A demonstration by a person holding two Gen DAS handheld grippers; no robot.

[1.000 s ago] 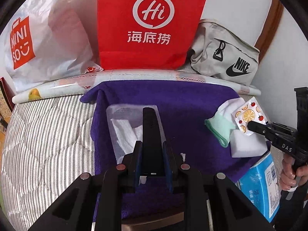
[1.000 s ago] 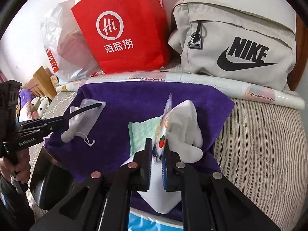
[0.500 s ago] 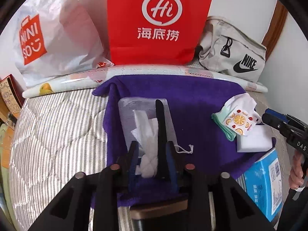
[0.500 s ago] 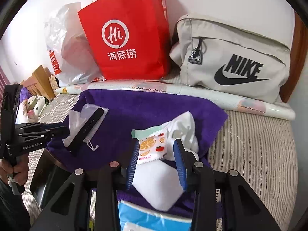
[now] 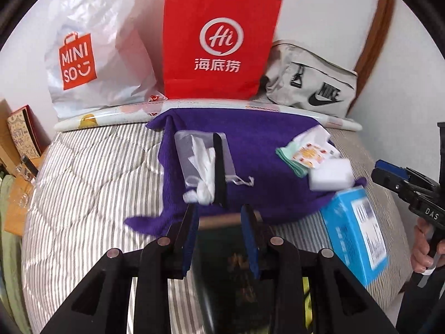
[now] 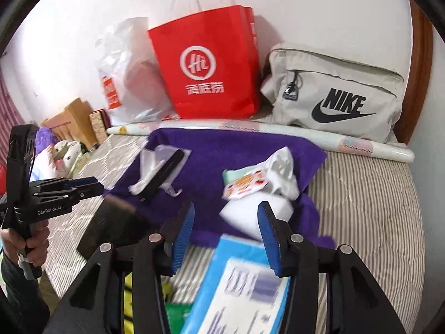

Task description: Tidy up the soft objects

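Note:
A purple towel (image 5: 250, 139) (image 6: 222, 153) lies on the striped bed. On its left lie a sheer drawstring pouch (image 5: 192, 153), a white plastic bag (image 5: 205, 167) (image 6: 144, 172) and a black strap (image 5: 219, 167) (image 6: 164, 175). On its right lie a fruit-print packet (image 5: 308, 153) (image 6: 244, 183), a mint cloth (image 5: 289, 156), a white cloth (image 6: 283, 169) and a white sponge block (image 5: 331, 175) (image 6: 258, 214). My left gripper (image 5: 219, 217) is open and empty, near the towel's front edge. My right gripper (image 6: 225, 214) is open and empty, short of the sponge.
A red paper bag (image 5: 217, 41), a white Miniso bag (image 5: 91, 55) and a grey Nike bag (image 6: 333, 91) stand at the back behind a rolled mat (image 5: 194, 108). A blue tissue box (image 5: 356, 228) and a dark box (image 6: 111, 228) sit at the front.
My left gripper let go of the black strap and pulled back, open. My right gripper let go of the fruit-print packet, opened and pulled back. Both items now lie on the towel.

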